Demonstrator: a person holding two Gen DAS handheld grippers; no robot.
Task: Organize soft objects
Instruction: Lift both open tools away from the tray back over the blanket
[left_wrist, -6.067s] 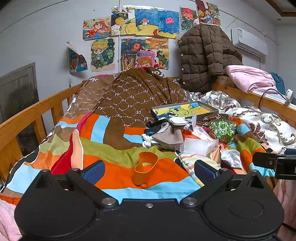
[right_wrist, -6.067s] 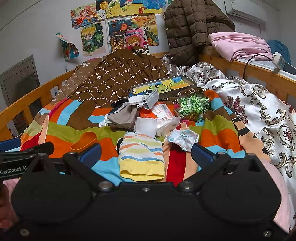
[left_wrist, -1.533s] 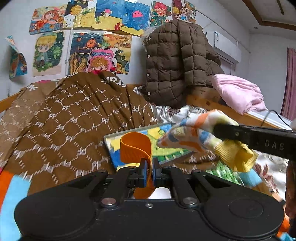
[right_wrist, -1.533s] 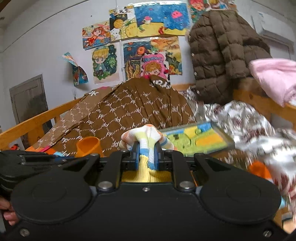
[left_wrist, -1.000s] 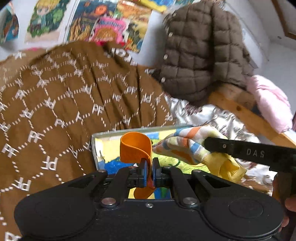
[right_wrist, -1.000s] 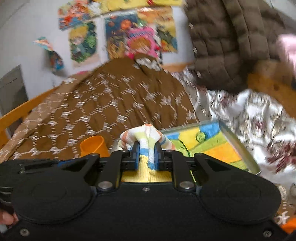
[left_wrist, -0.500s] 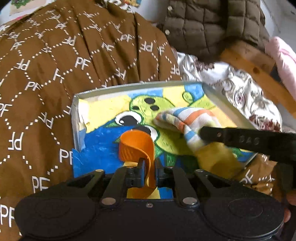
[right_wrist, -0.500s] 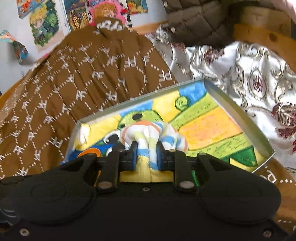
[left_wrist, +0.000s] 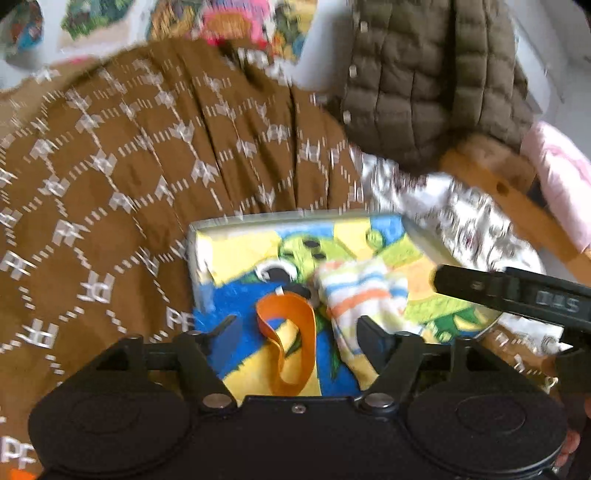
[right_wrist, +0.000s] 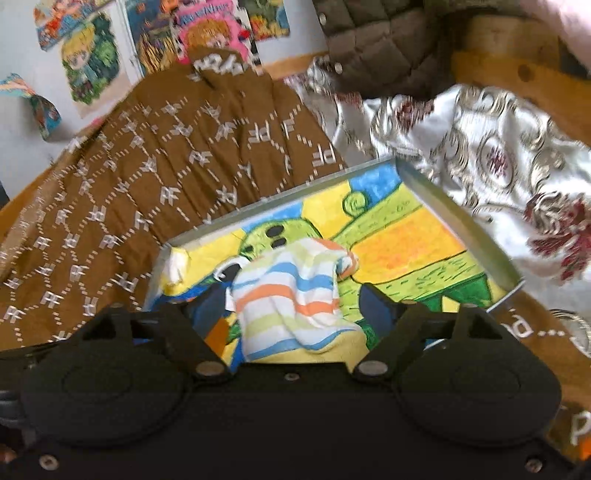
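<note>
A shallow tray (left_wrist: 295, 216) with a painted green-and-yellow bottom lies on the bed. An orange loop band (left_wrist: 286, 339) rests loose in its near left part, between the fingers of my left gripper (left_wrist: 297, 334). Those jaws are opening and the pads stand clear of the band. A striped sock (right_wrist: 291, 295) lies slumped in the tray (right_wrist: 454, 218) between the fingers of my right gripper (right_wrist: 293, 304). Its jaws are also opening and do not press on the sock. In the left wrist view the sock (left_wrist: 362, 291) lies just right of the band, and a finger of the right gripper (left_wrist: 517, 295) reaches in from the right.
A brown patterned quilt (left_wrist: 110, 166) rises behind and left of the tray. A puffy brown jacket (left_wrist: 424, 74) hangs over the wooden bed rail (left_wrist: 517, 206) at the back right. Silver floral cloth (right_wrist: 498, 155) lies right of the tray. Drawings hang on the wall.
Both grippers came down over the tray, then went from shut to open. The orange band and the striped sock dropped out of the pads and now lie in the tray.
</note>
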